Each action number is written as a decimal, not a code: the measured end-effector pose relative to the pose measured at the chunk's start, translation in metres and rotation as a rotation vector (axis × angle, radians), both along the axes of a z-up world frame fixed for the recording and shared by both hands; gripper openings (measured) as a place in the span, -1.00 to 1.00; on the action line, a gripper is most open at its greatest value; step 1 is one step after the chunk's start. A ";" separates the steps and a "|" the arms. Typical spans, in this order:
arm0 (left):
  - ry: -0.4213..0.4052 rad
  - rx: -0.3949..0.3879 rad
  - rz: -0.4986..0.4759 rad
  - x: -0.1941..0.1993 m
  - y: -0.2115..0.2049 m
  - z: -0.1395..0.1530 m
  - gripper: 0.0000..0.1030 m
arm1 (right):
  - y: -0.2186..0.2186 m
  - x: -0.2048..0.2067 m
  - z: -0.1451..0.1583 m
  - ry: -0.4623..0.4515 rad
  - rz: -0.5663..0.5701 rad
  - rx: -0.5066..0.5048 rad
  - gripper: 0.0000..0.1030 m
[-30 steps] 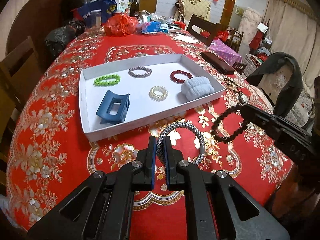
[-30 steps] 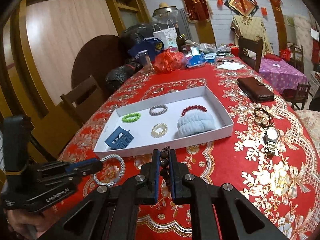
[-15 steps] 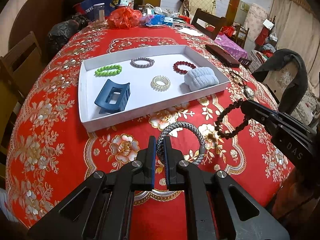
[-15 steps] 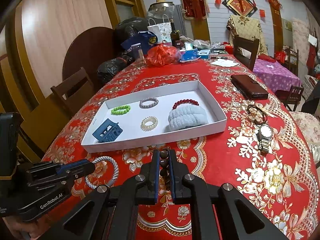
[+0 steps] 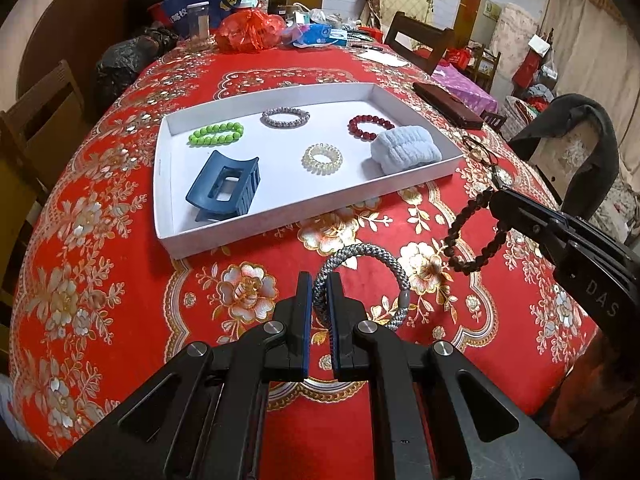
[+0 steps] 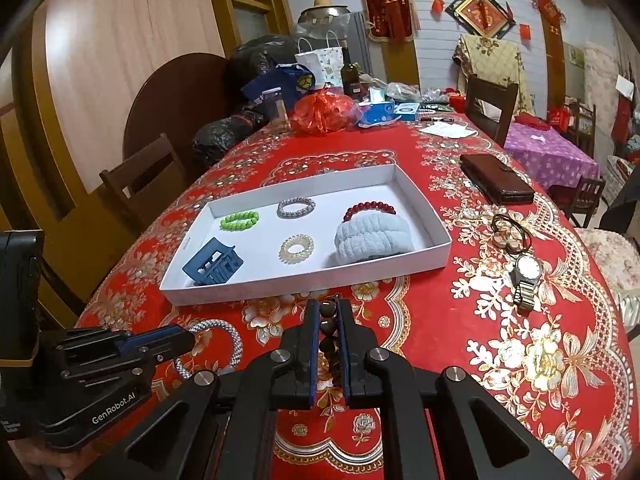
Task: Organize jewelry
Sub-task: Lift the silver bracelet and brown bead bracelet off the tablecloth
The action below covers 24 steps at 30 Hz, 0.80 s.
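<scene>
step: carry to white tray [image 5: 224,240] | left hand-held gripper [image 5: 318,292] clamped on grey braided bracelet [image 5: 372,254], right hand-held gripper [image 6: 329,312] clamped on dark bead bracelet [image 5: 472,236], both above tabletop [image 5: 120,280] just short of tray | next: move over a bare tray spot, release

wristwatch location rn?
Right wrist view: the wristwatch lies on the red tablecloth, right of the white tray, just nearer than the dark hair ties.

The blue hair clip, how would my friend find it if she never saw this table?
Look for the white tray on the red flowery tablecloth. In its near-left corner sits the blue hair clip. Everything else in the tray is a round loop or a fluffy band; only the clip is boxy, with teeth.
</scene>
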<state>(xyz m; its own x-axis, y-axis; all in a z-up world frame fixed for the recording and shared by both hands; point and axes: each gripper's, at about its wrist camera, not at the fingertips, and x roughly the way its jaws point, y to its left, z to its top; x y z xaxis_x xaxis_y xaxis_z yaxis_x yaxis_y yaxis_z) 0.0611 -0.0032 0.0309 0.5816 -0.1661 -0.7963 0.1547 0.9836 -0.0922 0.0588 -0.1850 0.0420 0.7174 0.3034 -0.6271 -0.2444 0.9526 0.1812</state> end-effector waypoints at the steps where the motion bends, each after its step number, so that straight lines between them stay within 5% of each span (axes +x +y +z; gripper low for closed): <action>1: -0.001 0.002 0.001 0.000 0.000 0.000 -0.89 | 0.000 0.000 0.000 0.000 -0.002 0.000 -0.85; 24: 0.012 -0.004 0.013 0.000 0.003 -0.007 -0.89 | 0.007 -0.001 0.001 -0.006 0.006 -0.023 -0.85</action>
<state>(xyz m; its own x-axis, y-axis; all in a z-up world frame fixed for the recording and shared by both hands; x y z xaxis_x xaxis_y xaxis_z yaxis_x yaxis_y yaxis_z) 0.0613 -0.0003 0.0236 0.5738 -0.1616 -0.8029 0.1405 0.9852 -0.0979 0.0581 -0.1782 0.0434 0.7194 0.2929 -0.6298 -0.2510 0.9551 0.1576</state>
